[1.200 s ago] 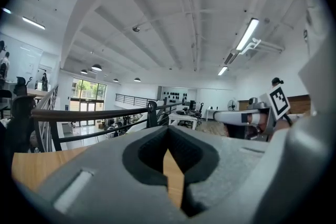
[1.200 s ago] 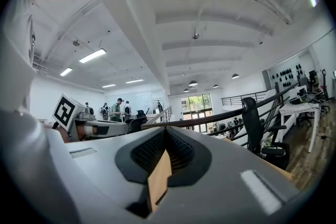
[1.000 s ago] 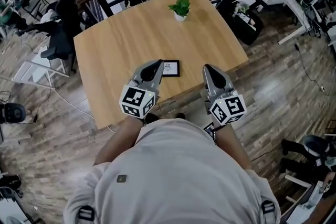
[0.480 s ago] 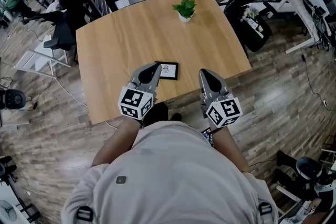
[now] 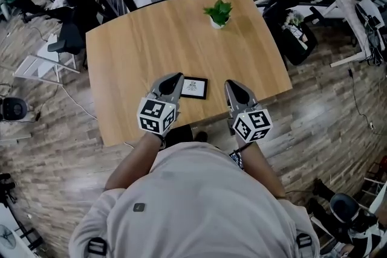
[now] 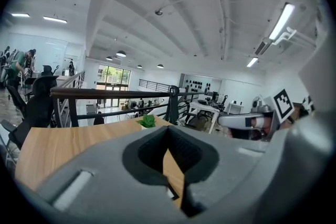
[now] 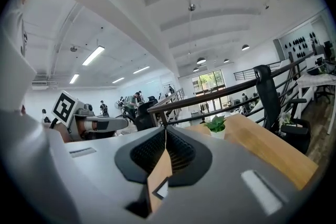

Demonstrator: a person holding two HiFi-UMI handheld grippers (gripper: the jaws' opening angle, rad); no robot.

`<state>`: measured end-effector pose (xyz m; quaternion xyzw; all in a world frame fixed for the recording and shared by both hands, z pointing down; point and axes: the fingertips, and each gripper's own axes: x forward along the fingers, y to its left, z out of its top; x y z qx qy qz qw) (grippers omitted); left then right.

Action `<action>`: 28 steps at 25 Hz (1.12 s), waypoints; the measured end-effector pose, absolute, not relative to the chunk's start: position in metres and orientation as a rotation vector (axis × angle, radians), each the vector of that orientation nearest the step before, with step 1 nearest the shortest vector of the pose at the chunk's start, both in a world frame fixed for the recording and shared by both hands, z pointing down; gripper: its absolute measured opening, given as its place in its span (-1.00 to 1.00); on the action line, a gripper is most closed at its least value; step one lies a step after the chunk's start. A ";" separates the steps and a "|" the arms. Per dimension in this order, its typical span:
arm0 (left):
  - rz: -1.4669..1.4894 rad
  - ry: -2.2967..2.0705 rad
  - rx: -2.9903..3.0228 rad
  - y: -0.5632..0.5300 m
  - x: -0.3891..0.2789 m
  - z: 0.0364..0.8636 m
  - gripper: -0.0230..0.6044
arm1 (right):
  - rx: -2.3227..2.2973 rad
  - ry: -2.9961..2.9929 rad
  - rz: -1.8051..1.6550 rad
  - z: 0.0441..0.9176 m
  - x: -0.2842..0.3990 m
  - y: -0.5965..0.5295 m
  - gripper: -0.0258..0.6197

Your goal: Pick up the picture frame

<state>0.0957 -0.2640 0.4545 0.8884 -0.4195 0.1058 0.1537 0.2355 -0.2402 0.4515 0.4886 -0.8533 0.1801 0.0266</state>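
table (image 5: 139,39): smooth matt wood | floor (image 5: 338,115): glossy planks | left hand-held gripper (image 5: 176,77): matt plastic

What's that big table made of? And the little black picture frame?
The table looks like wood or wood-look laminate: light brown, fine grain lines, a smooth matte top. The picture frame has a thin black border, maybe plastic or painted wood. It is too small to tell.

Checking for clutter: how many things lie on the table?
2: the frame near the table's near edge, a plant near its far edge. The left gripper and right gripper might hide more.
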 end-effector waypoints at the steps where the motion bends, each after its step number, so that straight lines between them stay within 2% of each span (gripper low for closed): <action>1: 0.310 -1.200 2.535 -0.270 0.093 0.460 -0.91 | 1.505 -2.623 0.571 0.458 0.233 -0.246 -0.87; 9: 0.380 -1.144 2.431 -0.308 0.081 0.514 -0.89 | 1.460 -2.513 0.711 0.512 0.217 -0.288 -0.79; 21: 0.522 -1.050 2.241 -0.333 0.066 0.613 -0.69 | 1.372 -2.301 0.925 0.613 0.198 -0.322 -0.67; 28: 0.607 -0.993 2.154 -0.334 0.060 0.669 -0.63 | 1.326 -2.208 1.039 0.664 0.190 -0.322 -0.63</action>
